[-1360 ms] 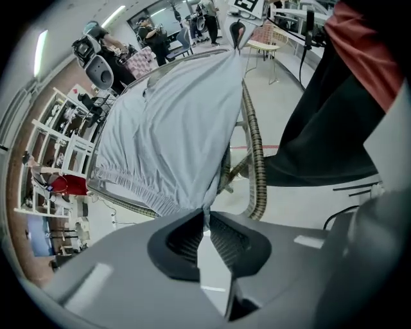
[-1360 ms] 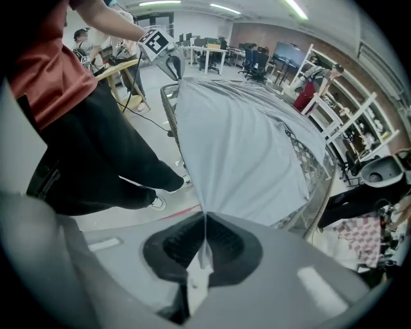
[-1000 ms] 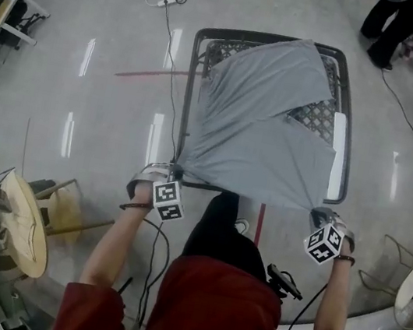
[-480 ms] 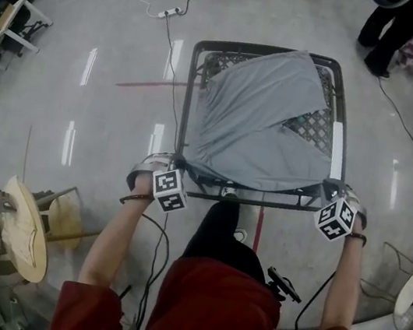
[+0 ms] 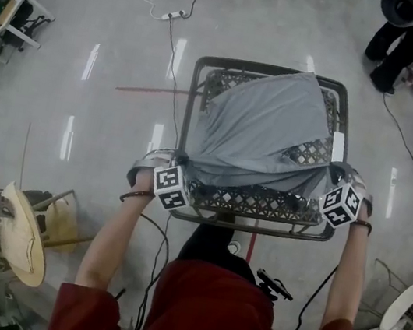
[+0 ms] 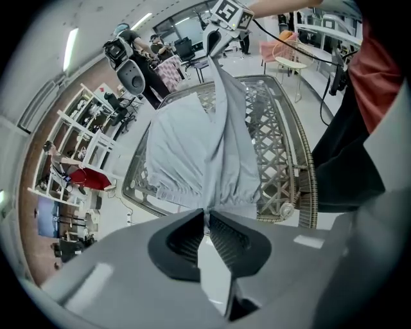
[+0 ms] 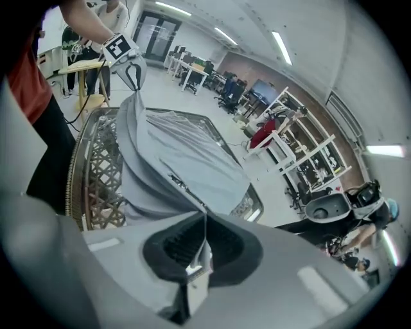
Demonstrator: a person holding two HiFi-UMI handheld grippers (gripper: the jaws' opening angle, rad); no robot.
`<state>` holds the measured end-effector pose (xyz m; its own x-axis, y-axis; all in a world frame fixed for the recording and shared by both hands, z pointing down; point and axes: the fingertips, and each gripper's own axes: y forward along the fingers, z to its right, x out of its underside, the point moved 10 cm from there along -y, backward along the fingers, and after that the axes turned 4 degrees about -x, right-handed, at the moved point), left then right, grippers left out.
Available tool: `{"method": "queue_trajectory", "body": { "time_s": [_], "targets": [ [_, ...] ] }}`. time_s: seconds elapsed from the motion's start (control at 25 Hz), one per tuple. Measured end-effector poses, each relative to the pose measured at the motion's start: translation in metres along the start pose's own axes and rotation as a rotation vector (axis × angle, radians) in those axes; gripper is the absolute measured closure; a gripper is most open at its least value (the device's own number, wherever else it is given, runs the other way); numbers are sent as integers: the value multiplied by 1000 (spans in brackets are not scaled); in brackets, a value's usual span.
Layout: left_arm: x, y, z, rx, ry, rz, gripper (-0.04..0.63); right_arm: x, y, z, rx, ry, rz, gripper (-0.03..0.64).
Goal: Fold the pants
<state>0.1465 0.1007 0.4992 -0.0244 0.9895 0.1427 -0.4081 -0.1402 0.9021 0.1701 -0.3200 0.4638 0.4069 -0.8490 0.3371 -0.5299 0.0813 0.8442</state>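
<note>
Grey pants (image 5: 257,126) lie over a lattice-topped table (image 5: 255,205), with their near edge lifted and stretched between both grippers. My left gripper (image 5: 178,157) is shut on the near left corner of the pants (image 6: 205,160), above the table's left rim. My right gripper (image 5: 335,173) is shut on the near right corner of the pants (image 7: 173,167), above the table's right rim. The held edge hangs over the table's middle, leaving the near lattice strip bare. In each gripper view the other gripper shows at the far end of the taut edge.
The table stands on a glossy floor with a cable (image 5: 173,60) and a power strip (image 5: 174,15) to the far left. A wooden stool (image 5: 46,219) stands at the near left. A person (image 5: 404,29) stands at the far right. Shelving and desks (image 7: 282,141) ring the room.
Both grippers have carried the near edge of the pants away from me, from beyond the table's near rim to over its middle. The cloth now doubles back on itself.
</note>
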Motion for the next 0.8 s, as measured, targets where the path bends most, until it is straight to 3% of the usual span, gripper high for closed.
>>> {"method": "queue_trajectory", "body": {
  "time_s": [0.4,0.8],
  "targets": [
    [3,43,-85,16,-52,4,558,-48,65,100,46,-53,-35,607],
    [10,81,-141,24,-95,2,558,-100,140,171,56,-105,-60,607]
  ]
}}
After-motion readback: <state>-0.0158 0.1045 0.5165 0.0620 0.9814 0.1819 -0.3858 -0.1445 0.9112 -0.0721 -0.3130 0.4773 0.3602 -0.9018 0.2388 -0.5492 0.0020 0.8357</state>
